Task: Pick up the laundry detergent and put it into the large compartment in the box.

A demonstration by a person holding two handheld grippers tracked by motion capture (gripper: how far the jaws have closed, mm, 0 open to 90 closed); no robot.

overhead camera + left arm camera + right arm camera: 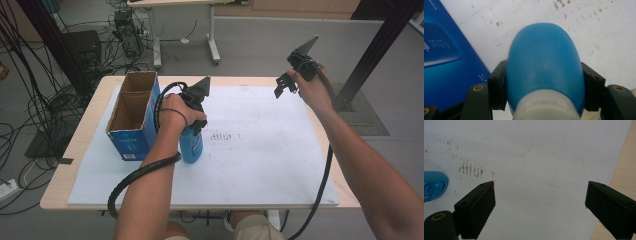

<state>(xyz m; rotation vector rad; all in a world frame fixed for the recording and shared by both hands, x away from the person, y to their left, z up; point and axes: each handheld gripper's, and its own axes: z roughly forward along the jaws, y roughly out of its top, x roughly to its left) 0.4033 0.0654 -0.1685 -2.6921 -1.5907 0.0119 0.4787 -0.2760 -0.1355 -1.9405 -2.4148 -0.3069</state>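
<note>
Plainly, grip: left tongs [544, 85] are clamped on the blue bottle [545, 62], one pad on each flank just above its pale cap end.
Bottle place: on the white mat [260, 150], left of centre, touching or just beside the blue carton [132, 117] (which of the two I cannot tell).
Slip risk: the flanks are rounded and smooth, so the bottle could squirt out of the pads if lifted or tilted.
Knock risk: swinging it toward 9 o'clock would likely bump the open carton's wall.
Right tongs [539, 205]: jaws wide apart, empty, raised at about 1 o'clock over the counter [75, 165].
Obstacles: besides the carton, a trailing cable [145, 170] crosses toward 7 o'clock and could snag.
</note>
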